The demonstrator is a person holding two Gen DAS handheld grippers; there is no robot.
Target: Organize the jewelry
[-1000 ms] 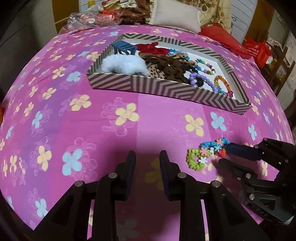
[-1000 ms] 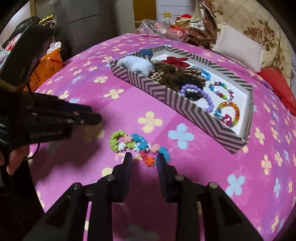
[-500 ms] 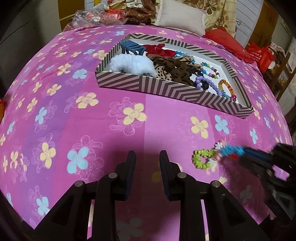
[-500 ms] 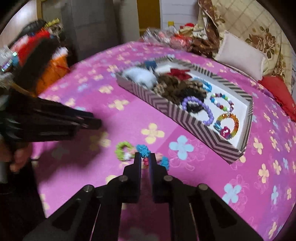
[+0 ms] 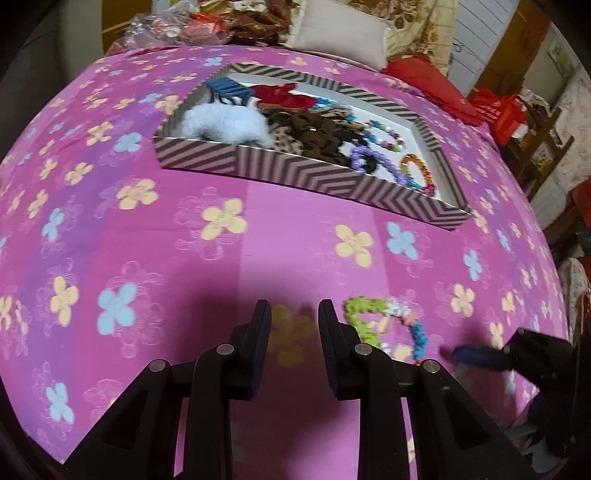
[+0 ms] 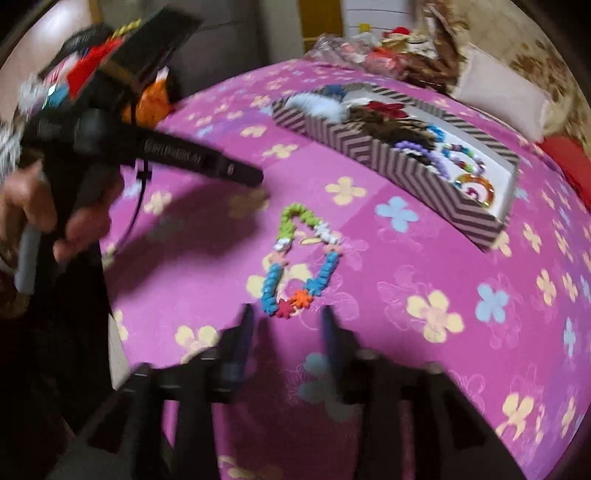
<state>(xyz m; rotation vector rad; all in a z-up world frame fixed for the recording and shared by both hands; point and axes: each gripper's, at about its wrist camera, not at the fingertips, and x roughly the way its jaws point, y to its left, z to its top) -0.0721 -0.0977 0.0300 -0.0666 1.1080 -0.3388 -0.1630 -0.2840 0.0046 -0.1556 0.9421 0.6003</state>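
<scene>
A flower-bead bracelet in green, white, blue and orange lies stretched out in a loop on the pink flowered bedspread; it also shows in the left wrist view. My right gripper is open and empty just behind the bracelet's near end. My left gripper is open and empty, just left of the bracelet. A zigzag-patterned box further back holds scrunchies, a blue hair claw and bead bracelets.
The box also shows in the right wrist view. A beige pillow and red cushion lie behind it. Bags and clutter sit at the bed's far edge. An orange basket stands beside the bed.
My right gripper shut on the bracelet, dragged it toward the near edge, then opened and let it go. The bracelet now lies stretched into a loop. My left gripper stayed open.
</scene>
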